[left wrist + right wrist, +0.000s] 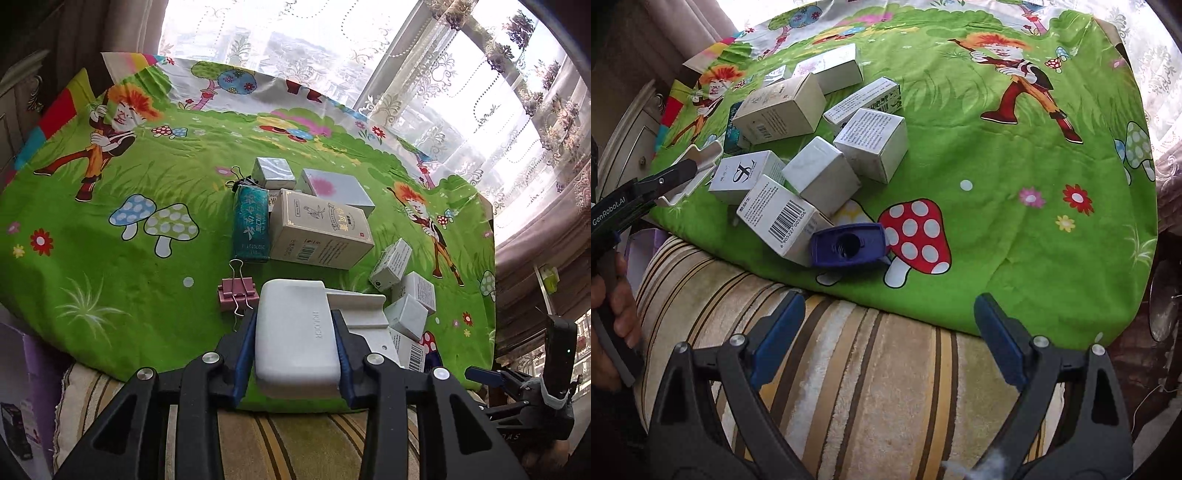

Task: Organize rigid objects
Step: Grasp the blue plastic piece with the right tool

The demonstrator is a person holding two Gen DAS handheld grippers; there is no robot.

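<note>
With the white holder (297, 339) clamped in the left gripper (295, 350) at six o'clock, above the cloth's near edge, and the right gripper (886, 339) gaping empty, the pink binder clip (238, 291) could be knocked at set-down.

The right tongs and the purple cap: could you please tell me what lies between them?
Nothing lies there. In the right wrist view, only the green cartoon cloth and the striped cushion stretch between the open right tongs and the purple cap.
</note>
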